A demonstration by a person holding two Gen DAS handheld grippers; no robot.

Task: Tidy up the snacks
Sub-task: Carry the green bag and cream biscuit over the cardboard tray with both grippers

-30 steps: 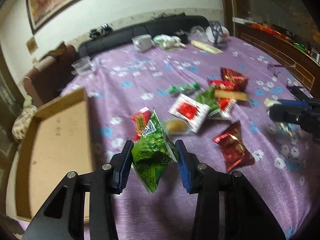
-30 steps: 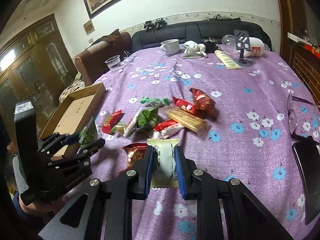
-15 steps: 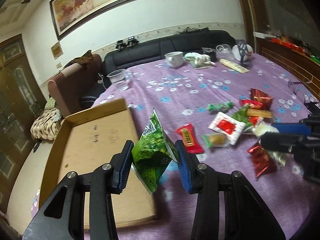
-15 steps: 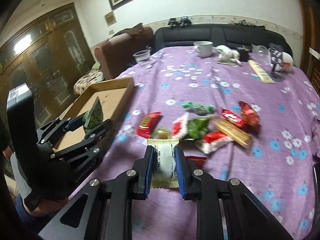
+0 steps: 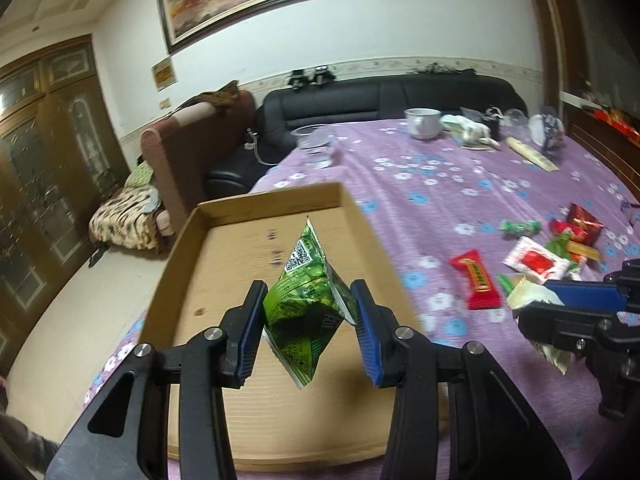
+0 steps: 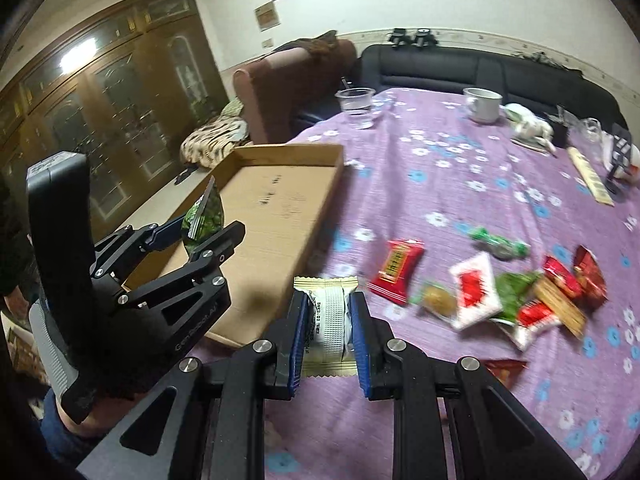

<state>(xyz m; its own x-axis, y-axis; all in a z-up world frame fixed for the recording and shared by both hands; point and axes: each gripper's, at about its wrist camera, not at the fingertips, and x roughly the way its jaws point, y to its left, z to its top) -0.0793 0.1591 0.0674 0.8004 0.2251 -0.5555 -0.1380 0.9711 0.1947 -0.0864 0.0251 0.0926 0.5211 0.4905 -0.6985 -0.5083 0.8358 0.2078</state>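
Purple flowered cloth [image 5: 460, 184] is carrying everything: cardboard tray [image 5: 256, 216] at its left edge, loose snacks [image 6: 516, 292] lying well right. Left gripper [image 5: 308, 316] is hovering level over the tray floor, fingers pinching a green packet [image 5: 308, 300], point hanging down. Right gripper [image 6: 329, 322] is pointing forward just beside the tray's near corner, gripping a white wafer packet [image 6: 330, 312].

White mug [image 6: 483, 105], clear plastic cup [image 6: 356, 107]
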